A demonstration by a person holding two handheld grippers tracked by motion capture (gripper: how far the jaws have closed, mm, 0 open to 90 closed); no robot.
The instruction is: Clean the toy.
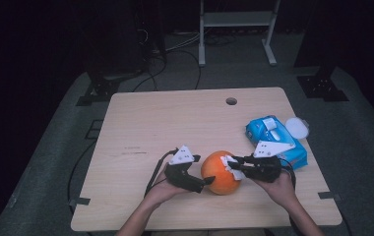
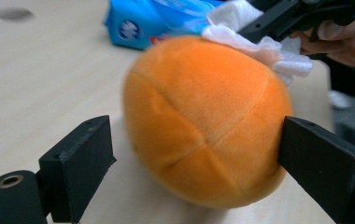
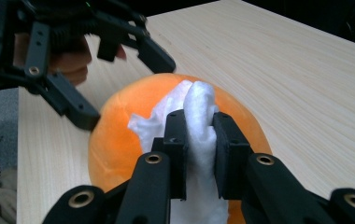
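An orange plush ball (image 1: pixel 219 174) lies on the wooden table (image 1: pixel 175 123) near its front edge. My left gripper (image 1: pixel 203 169) stands open with the ball (image 2: pixel 203 116) between its jaws. In the left gripper view a gap shows at one jaw, while the other sits right at the plush. My right gripper (image 3: pixel 199 135) is shut on a white wipe (image 3: pixel 199 107) and holds it against the top of the ball (image 3: pixel 119 135). In the high view the wipe (image 1: pixel 230 164) rests on the ball's right upper side.
A blue pack of wet wipes (image 1: pixel 273 140) with its white lid (image 1: pixel 296 127) flipped open lies just behind my right hand. A cable hole (image 1: pixel 231 101) sits near the table's far edge. Dark stands and a white frame are on the floor beyond.
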